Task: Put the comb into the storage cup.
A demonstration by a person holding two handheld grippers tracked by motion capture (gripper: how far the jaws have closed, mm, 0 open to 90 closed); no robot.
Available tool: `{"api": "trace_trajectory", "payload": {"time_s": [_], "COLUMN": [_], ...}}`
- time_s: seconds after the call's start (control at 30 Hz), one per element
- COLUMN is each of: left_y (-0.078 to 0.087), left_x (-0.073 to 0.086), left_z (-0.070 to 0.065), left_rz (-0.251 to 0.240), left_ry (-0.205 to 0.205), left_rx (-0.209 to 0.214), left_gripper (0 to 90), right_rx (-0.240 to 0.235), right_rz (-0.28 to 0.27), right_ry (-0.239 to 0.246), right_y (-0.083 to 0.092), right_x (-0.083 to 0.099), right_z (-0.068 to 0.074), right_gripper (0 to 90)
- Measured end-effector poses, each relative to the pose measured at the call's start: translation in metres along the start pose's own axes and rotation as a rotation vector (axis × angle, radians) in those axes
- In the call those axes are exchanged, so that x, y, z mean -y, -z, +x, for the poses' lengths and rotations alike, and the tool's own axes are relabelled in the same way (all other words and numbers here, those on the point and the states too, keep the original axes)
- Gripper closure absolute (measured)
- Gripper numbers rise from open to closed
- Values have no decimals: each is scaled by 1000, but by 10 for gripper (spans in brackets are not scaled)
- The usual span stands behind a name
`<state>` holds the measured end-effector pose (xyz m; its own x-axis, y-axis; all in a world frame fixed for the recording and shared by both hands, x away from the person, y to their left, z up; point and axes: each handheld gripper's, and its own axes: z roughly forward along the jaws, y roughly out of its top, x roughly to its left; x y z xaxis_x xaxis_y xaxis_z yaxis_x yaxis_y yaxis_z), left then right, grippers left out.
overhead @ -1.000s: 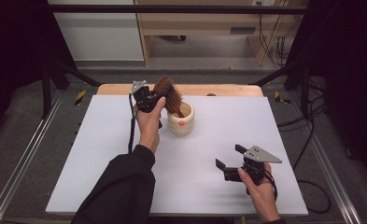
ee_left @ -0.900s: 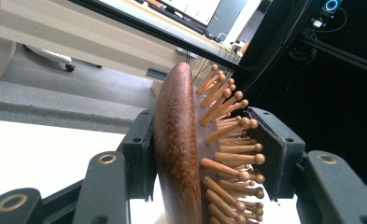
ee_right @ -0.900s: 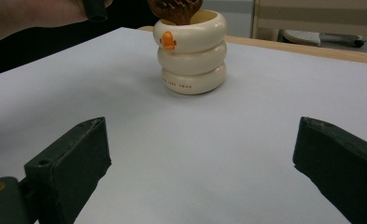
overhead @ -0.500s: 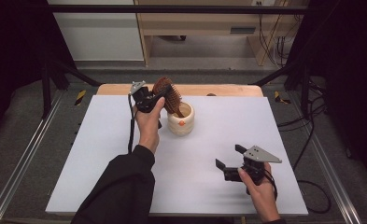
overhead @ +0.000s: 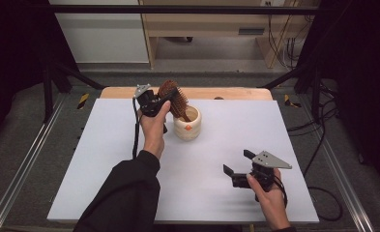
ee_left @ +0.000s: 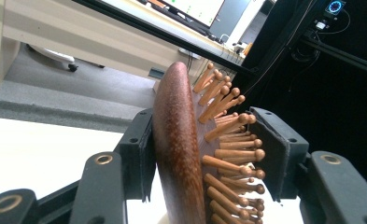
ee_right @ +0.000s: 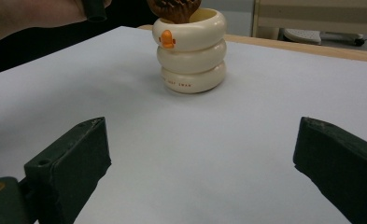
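Two jaws of the left gripper (overhead: 164, 100) bracket the wooden hairbrush (overhead: 173, 97) head, easing apart; its handle runs down from the fingers into the cream cup (overhead: 187, 126). The right gripper (overhead: 236, 169), wide and empty, sits well apart

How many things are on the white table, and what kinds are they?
Wooden hairbrush, standing in the cup: 1
Cream ringed cup: 1
Hand-held grippers, left gripper and right gripper: 2
Total: 4
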<state>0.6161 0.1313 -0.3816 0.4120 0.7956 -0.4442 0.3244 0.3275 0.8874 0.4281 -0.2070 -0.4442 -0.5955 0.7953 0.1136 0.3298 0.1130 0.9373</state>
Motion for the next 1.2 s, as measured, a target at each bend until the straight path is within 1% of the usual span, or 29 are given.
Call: {"api": "trace_trajectory", "payload": {"time_s": [0.23, 0.4, 0.7, 1.2], "left_y": [0, -1, -1, -2], "left_x": [0, 0, 1, 2], "left_z": [0, 0, -1, -2], "left_rz": [0, -5, -9, -8], "left_ry": [-3, -1, 3, -7], "left_rx": [3, 9, 19, 21], "left_gripper": [439, 418, 353, 268], "right_rx": [-1, 0, 0, -2], "right_rz": [1, 1, 2, 5], "right_ry": [1, 0, 1, 2], "right_y": [0, 0, 0, -1], "right_x": [0, 0, 0, 0], "right_z": [0, 0, 0, 0], "right_gripper": [42, 42, 42, 42]}}
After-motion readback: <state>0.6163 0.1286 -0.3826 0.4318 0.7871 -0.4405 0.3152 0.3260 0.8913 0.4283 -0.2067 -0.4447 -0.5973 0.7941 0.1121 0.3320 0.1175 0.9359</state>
